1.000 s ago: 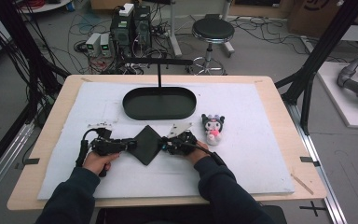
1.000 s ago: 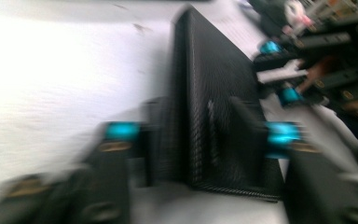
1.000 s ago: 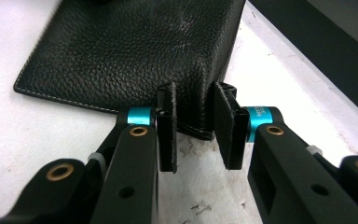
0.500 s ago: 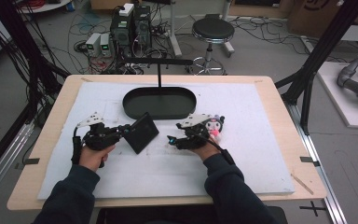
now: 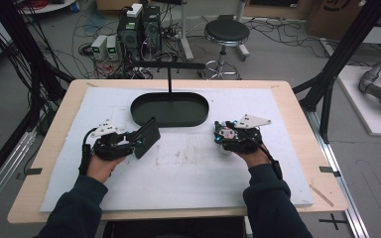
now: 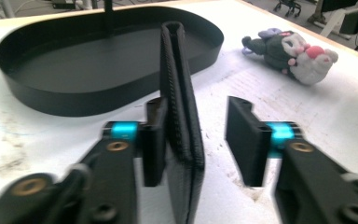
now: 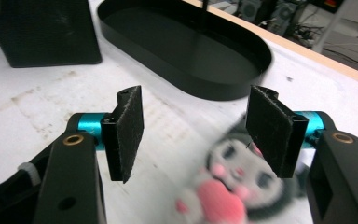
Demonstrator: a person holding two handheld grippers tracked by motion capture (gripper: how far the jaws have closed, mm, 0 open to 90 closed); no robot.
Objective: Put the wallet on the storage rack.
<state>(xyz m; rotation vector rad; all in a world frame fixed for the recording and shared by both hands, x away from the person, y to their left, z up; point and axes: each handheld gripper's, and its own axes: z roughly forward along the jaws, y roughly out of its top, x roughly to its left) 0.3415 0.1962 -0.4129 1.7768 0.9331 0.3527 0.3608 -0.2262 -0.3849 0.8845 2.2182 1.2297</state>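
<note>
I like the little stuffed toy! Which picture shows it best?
The left gripper view: the stuffed toy lies whole and sharp on the white mat. The right gripper view shows it close but blurred. From the high view, the right gripper mostly hides it.

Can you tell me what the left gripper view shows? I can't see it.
An open left gripper has a black wallet standing on edge between its jaws. Beyond it are a black oval tray and a plush toy lying on the white table cover.

Legible text: we find none | labels, brands, numbers: we read none on the table surface, the equipment behind it, or either gripper | distant floor items: too blurred to read
</note>
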